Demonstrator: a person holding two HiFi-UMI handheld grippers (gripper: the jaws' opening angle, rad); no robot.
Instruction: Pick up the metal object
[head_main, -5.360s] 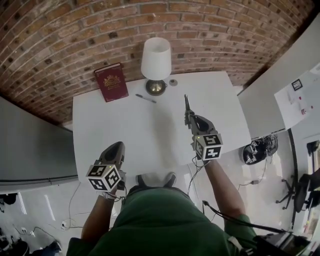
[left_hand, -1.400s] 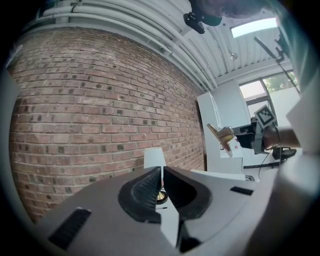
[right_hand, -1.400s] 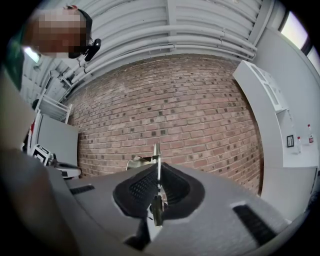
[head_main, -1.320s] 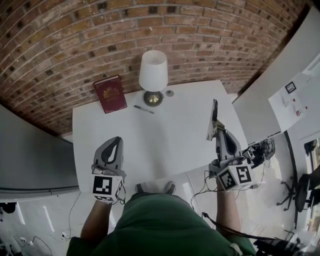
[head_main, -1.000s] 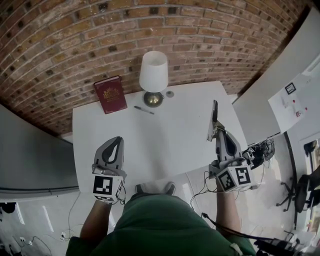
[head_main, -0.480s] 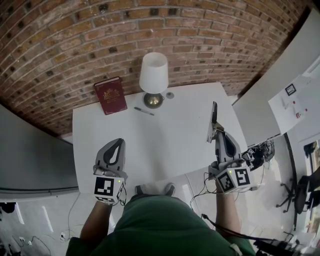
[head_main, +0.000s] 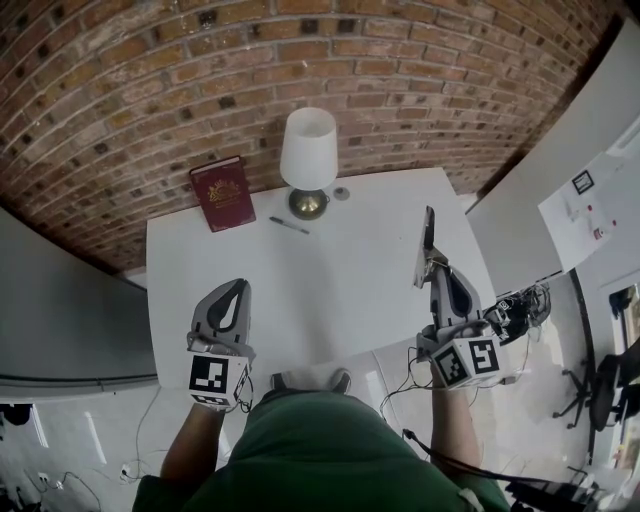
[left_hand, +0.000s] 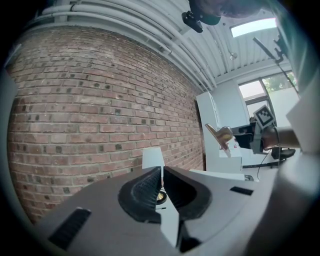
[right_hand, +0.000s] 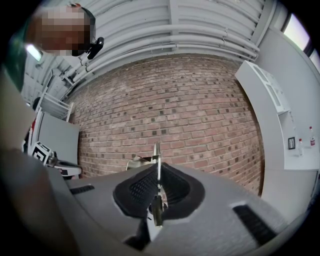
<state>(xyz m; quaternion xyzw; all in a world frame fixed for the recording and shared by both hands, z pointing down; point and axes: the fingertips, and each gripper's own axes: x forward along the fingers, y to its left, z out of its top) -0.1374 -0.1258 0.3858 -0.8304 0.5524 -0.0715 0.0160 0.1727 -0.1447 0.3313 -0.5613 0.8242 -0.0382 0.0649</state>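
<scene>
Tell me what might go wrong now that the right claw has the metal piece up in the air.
1. The right claw pinches the thin metal object only at its lower end, and most of it stands beyond the grip, so it may pivot or slip out.
2. It is held near the right edge of the table. If it drops, it may miss the table and hit the floor.

Head view looks steeply down; both gripper views face brick wall (left_hand: 75, 100).
</scene>
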